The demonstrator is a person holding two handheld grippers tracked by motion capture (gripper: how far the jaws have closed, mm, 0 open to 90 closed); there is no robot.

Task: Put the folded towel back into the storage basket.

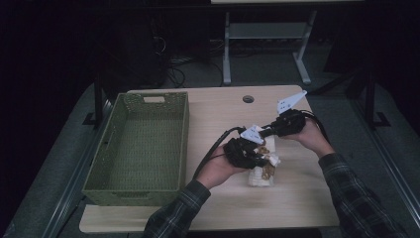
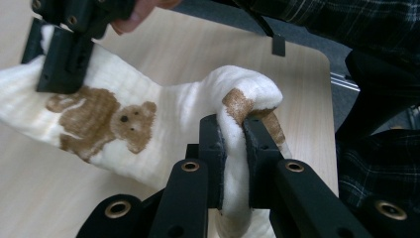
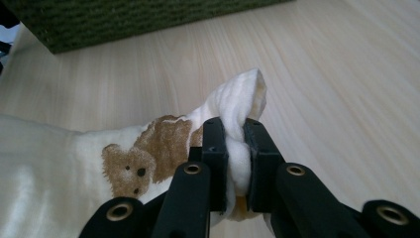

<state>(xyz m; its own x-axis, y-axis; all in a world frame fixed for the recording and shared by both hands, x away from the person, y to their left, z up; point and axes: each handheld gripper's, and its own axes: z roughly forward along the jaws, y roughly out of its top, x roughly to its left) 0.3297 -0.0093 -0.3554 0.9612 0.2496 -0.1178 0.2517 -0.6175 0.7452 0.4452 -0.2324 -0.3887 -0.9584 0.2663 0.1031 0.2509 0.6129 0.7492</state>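
Plaid sleeves (image 1: 181, 210) — black jaws, brass screws

A cream, ribbed cloth (image 1: 261, 171) printed with brown teddy bears hangs bunched, one end draped on the table, at five o'clock from the tabletop's centre.

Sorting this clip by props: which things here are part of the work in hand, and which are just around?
In use:
- cream teddy-bear cloth, pinched at two edges
- left gripper, shut on it
- right gripper, shut on it

Just around:
- green basket, nothing inside
- table
- desk frame behind
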